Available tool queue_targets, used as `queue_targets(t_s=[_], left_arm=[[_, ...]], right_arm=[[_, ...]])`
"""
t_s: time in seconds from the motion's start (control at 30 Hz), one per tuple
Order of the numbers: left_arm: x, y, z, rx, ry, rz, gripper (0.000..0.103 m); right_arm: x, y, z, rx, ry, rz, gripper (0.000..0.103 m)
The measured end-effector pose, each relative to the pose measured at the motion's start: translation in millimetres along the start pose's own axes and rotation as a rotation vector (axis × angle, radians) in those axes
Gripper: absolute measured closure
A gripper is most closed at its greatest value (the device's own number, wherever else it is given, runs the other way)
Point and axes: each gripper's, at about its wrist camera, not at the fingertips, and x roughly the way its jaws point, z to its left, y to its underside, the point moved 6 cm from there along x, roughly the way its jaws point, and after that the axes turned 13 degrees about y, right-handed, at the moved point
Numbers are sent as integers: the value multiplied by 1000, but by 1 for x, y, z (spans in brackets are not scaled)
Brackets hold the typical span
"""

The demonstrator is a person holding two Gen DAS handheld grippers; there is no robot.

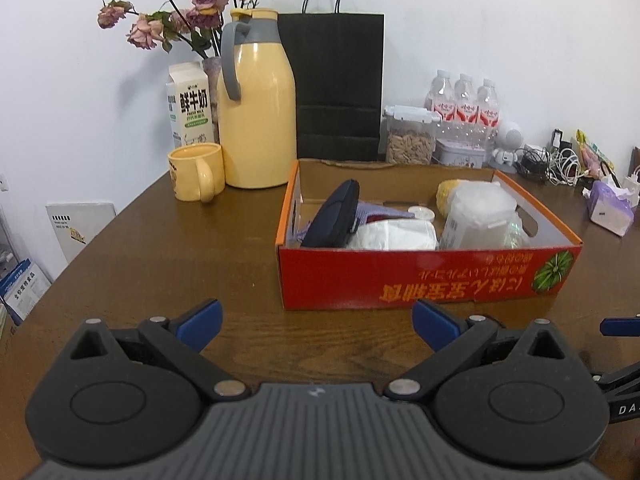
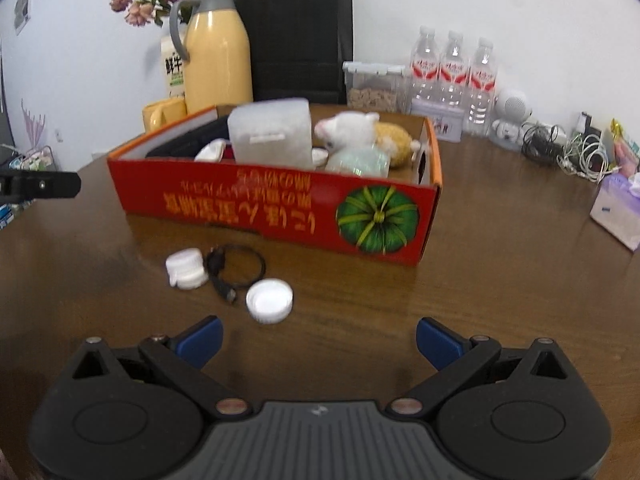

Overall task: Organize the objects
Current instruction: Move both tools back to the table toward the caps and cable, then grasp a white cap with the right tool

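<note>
A red cardboard box [image 1: 420,276] [image 2: 280,204] stands on the brown table and holds a dark case [image 1: 334,216], a white packet [image 1: 394,236], a translucent plastic container [image 1: 480,216] [image 2: 272,136], and a plush toy [image 2: 360,132]. In the right wrist view, three loose items lie on the table before the box: a white lid [image 2: 269,295], a black cable [image 2: 236,266] and a small white stack [image 2: 186,269]. My right gripper [image 2: 318,340] hangs open just short of the lid. My left gripper [image 1: 318,326] is open over bare wood, short of the box's front wall.
At the back stand a yellow thermos [image 1: 256,104], a yellow mug [image 1: 198,172], a milk carton [image 1: 190,104], dried roses [image 1: 188,4], a black paper bag [image 1: 336,88], a snack jar [image 1: 410,136] and three water bottles [image 1: 464,104]. Cables [image 2: 568,148] and a tissue pack [image 2: 618,212] lie far right.
</note>
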Motion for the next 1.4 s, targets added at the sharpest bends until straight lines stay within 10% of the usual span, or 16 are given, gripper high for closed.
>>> queue_targets(t_s=[1.1,1.4], left_arm=[[16,18,-9,-13,36,65,0],[26,21,-18,-4,57,83,0]], right_arm=[[36,-11,7,19,22,8,1],[26,-13,10,15,4,-54,60]])
